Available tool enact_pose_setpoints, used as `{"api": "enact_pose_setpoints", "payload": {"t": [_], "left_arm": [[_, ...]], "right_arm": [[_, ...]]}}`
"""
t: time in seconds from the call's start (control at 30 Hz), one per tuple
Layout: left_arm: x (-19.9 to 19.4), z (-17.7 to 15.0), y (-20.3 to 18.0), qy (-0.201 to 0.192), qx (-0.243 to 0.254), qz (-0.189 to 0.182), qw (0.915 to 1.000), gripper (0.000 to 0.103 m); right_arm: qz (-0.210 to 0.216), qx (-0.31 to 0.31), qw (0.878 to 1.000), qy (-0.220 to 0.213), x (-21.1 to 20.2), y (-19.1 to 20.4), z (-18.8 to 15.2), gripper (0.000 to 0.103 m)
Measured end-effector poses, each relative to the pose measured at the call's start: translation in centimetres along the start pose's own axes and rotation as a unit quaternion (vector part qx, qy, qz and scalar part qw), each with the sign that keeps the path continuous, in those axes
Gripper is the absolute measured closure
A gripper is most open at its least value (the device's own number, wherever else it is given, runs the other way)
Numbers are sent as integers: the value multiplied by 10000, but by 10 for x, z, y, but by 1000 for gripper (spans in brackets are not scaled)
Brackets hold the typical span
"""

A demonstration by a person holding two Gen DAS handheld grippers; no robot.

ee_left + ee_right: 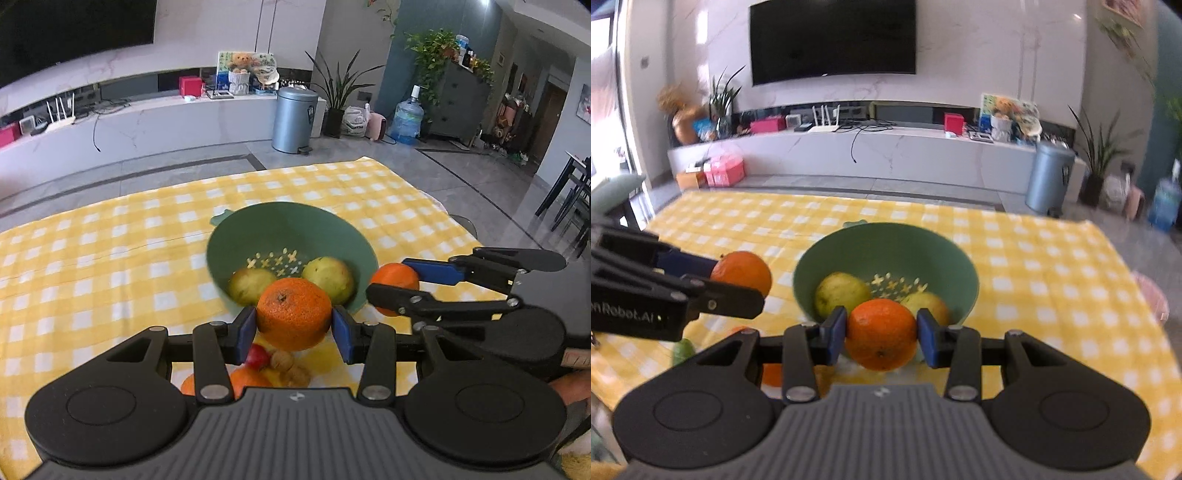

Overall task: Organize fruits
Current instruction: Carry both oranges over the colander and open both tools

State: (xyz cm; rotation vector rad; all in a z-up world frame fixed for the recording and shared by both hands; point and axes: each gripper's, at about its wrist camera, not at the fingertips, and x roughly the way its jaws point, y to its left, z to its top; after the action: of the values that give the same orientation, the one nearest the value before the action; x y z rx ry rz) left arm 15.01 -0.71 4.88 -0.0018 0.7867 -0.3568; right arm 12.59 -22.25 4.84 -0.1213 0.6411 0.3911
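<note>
My left gripper is shut on a large orange, held above the near rim of a green colander bowl. Two yellow-green fruits lie inside the bowl. To the right, my right gripper is shut on a second orange beside the bowl's rim. The right wrist view shows that orange between the blue pads of the right gripper, just over the bowl. The left gripper with its orange is to the left of it.
A yellow checked cloth covers the table. Under the left gripper lie a red fruit, walnuts and more oranges. A green fruit sits near the table's left edge. Beyond the table are a bin and a TV bench.
</note>
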Motion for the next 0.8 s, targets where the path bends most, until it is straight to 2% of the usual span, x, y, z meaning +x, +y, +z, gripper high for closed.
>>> {"api": "enact_pose_setpoints", "payload": {"t": [0.23, 0.43, 0.8], "left_arm": [[37, 21, -6, 231, 185, -31, 9996, 53], [67, 28, -3, 531, 229, 23, 9983, 53], [100, 27, 5, 838, 118, -111, 9963, 53]], "right_arm": [[8, -779, 9967, 217, 31, -5, 21, 65], [6, -1389, 9893, 437, 63, -6, 30, 65], [403, -1482, 9822, 1078, 112, -26, 32, 65]]}}
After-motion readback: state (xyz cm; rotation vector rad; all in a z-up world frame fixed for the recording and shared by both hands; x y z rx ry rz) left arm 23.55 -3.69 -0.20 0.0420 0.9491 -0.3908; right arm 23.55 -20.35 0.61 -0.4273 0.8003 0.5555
